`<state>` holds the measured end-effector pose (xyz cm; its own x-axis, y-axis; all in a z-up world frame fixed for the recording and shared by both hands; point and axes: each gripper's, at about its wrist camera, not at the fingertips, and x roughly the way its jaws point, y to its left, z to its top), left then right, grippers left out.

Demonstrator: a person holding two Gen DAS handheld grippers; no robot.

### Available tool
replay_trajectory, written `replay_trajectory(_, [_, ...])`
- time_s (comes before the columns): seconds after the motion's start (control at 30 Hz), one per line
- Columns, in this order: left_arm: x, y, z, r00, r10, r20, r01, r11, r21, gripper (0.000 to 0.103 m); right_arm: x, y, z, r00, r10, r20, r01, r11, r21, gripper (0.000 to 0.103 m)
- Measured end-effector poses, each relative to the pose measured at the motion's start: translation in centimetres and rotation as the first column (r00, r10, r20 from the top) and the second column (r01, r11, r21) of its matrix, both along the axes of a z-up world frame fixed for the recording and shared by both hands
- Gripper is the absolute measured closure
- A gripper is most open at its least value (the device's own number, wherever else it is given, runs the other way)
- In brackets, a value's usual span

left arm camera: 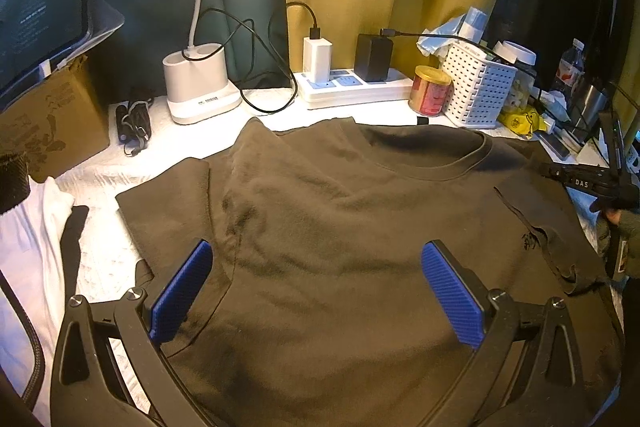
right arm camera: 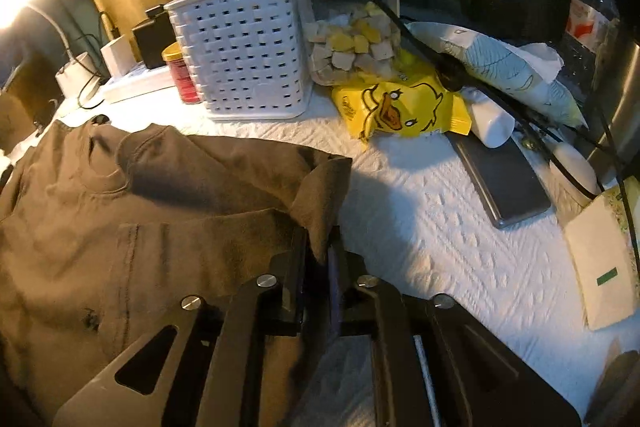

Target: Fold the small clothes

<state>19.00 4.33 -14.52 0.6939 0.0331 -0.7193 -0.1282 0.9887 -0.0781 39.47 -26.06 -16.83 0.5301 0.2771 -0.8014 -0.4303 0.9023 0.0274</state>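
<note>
Left wrist view: the dark brown short-sleeved cotton T-shirt (left arm camera: 332,227) lies spread flat, collar toward 12 o'clock, over most of the white quilted tabletop (left arm camera: 96,259). The left claw (left arm camera: 316,291) hangs just above the shirt's lower chest with its blue ribbed fingers (left arm camera: 182,293) spread wide, holding nothing; whether the tips brush the cloth I cannot tell. At 3 o'clock the right claw (left arm camera: 600,183) shows at the shirt's edge. A white desk lamp base (left arm camera: 198,83) and a white power strip (left arm camera: 352,87) stand at 12 o'clock, and white folded cloth (left arm camera: 28,247) lies at 9 o'clock.

Right wrist view: the right claw (right arm camera: 318,259) is closed on a pinch of the T-shirt (right arm camera: 140,211) at its sleeve edge, the fabric rising in a peak between the nearly shut jaws. Beyond, from 12 to 2 o'clock, sit a white woven plastic basket (right arm camera: 244,51), a yellow duck-printed snack packet (right arm camera: 400,107) and a grey slab-shaped phone (right arm camera: 504,179).

Risks, as I judge them: the pinch looks shallow, so a brisk pull could let the sleeve slip free, or drag the whole shirt askew since the left claw pins nothing. A wide sweep toward 1 o'clock could knock the basket or snag the black cable (right arm camera: 420,43) crossing the clutter.
</note>
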Motion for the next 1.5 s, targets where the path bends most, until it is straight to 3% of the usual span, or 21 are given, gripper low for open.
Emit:
replay_trajectory(0.03, [-0.2,0.0,0.1,1.000,0.000,0.003,0.000,1.000,0.000,0.001,-0.5,-0.1,0.3,1.000,0.003,0.007,-0.003,1.000,0.000,0.058])
replay_trajectory(0.07, [-0.3,0.0,0.2,1.000,0.000,0.005,0.000,1.000,0.000,0.001,-1.2,-0.2,0.6,1.000,0.010,0.015,-0.010,1.000,-0.004,0.046])
replay_trajectory(0.1, [-0.5,0.0,0.3,1.000,0.000,0.009,0.000,1.000,-0.001,0.001,-1.8,-0.1,0.8,1.000,0.017,0.020,-0.016,1.000,-0.010,0.045])
replay_trajectory(0.43, [-3.1,0.1,1.1,0.999,-0.006,0.044,0.007,1.000,-0.022,0.001,-9.4,0.5,1.2,0.998,0.049,0.039,-0.044,0.991,-0.123,0.044])
replay_trajectory(0.63, [-5.1,0.7,1.0,0.999,0.006,0.054,-0.004,0.999,-0.035,0.001,-13.1,1.1,2.2,0.996,0.067,0.051,-0.062,0.995,-0.082,0.044])
replay_trajectory(0.77, [-6.1,1.1,0.7,0.999,0.012,0.050,-0.010,0.999,-0.036,0.001,-14.9,2.6,1.1,0.992,0.123,0.001,-0.123,0.989,-0.082,0.044])
replay_trajectory(0.93, [-7.6,1.9,0.4,0.998,0.022,0.054,-0.020,0.999,-0.037,0.001,-16.9,4.0,0.0,0.978,0.189,-0.089,-0.191,0.981,-0.019,0.044])
replay_trajectory(1.07, [-8.4,2.9,0.1,0.998,0.033,0.052,-0.032,0.999,-0.030,0.001,-18.8,4.8,-0.1,0.973,0.206,-0.106,-0.210,0.977,-0.028,0.044])
replay_trajectory(1.27, [-8.8,5.2,-0.2,0.997,0.054,0.048,-0.054,0.999,-0.007,0.001,-19.5,4.9,1.3,0.982,0.171,-0.078,-0.172,0.985,-0.015,0.044])
replay_trajectory(1.5, [-6.4,8.1,-0.8,0.999,0.026,0.036,-0.026,1.000,0.011,0.001,-18.6,5.3,3.0,0.994,0.110,-0.019,-0.109,0.994,0.026,0.044])
